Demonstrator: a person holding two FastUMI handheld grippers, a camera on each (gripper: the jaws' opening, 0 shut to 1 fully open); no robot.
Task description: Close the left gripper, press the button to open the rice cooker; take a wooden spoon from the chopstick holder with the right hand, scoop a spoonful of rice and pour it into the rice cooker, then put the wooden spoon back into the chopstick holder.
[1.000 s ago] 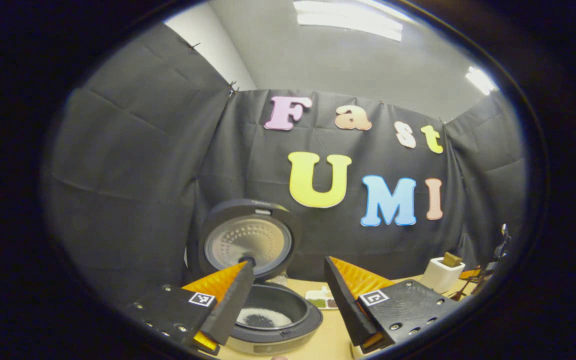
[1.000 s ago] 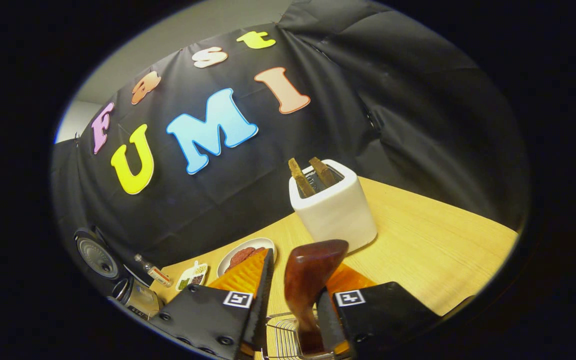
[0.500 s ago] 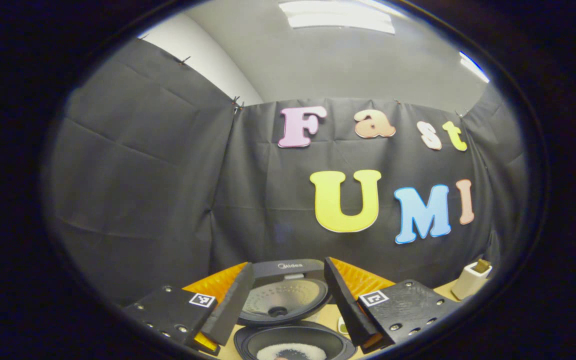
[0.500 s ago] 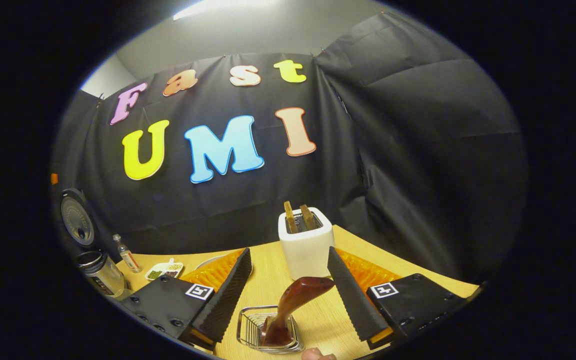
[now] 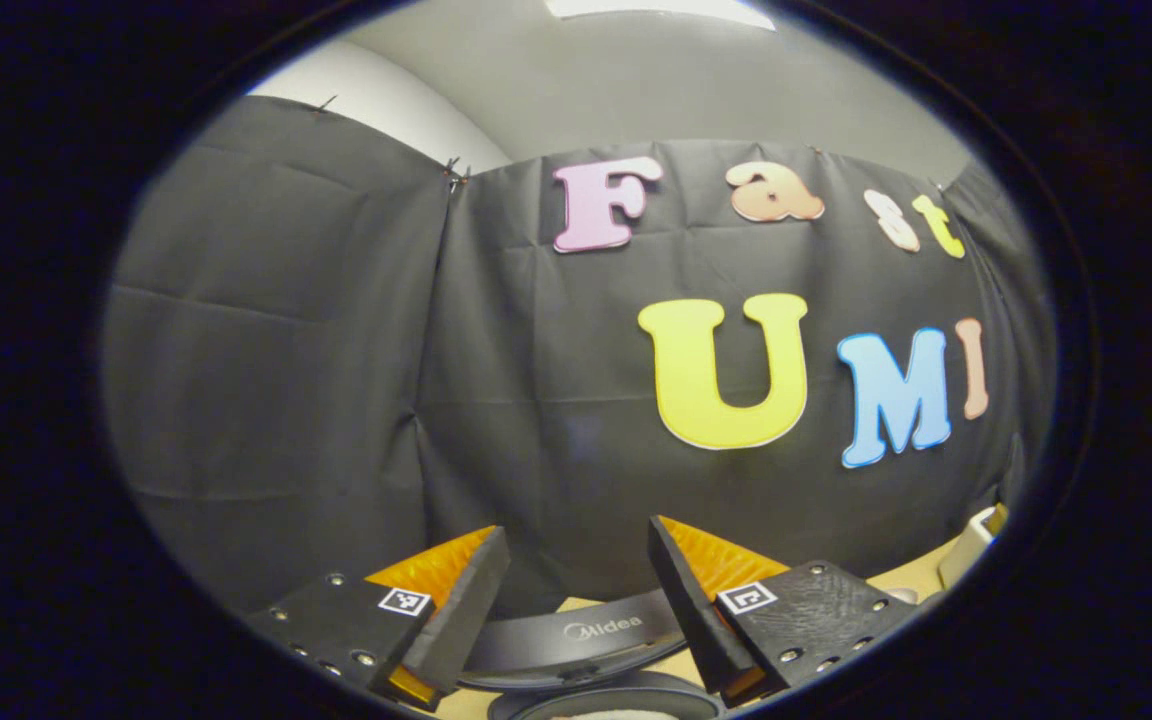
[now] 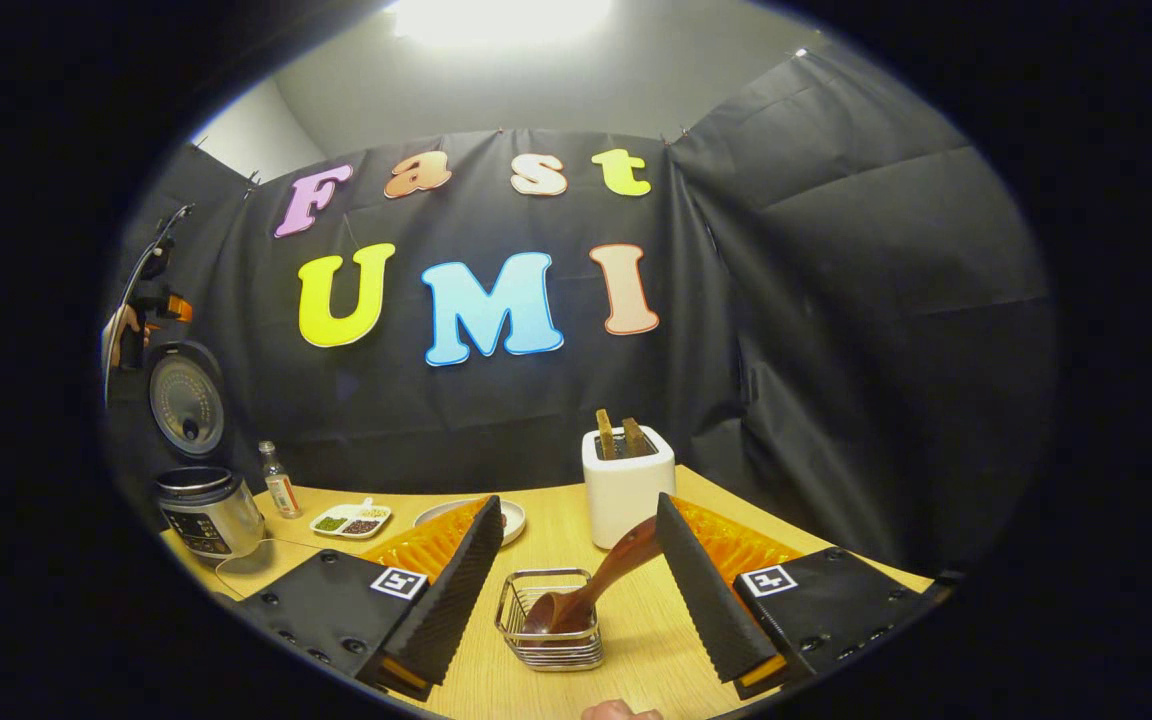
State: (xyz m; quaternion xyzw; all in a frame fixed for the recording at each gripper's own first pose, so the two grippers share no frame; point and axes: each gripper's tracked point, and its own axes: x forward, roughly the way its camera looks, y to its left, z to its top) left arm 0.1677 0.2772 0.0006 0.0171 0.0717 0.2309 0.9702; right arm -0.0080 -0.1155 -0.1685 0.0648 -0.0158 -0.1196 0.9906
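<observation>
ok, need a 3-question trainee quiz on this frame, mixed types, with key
1. True or false: the right tool is shut on the dark brown wooden spoon.
2. Multiple choice: in the right gripper view, where does the spoon's bowl rest? A) in the small wire chopstick holder B) in the white toaster C) flat on the light wooden table
3. Short answer: is the lid of the silver rice cooker up or down?

Key
1. False: the tool stands open and both fingers are clear of the spoon.
2. A
3. Up: it stands raised behind the pot.
</observation>
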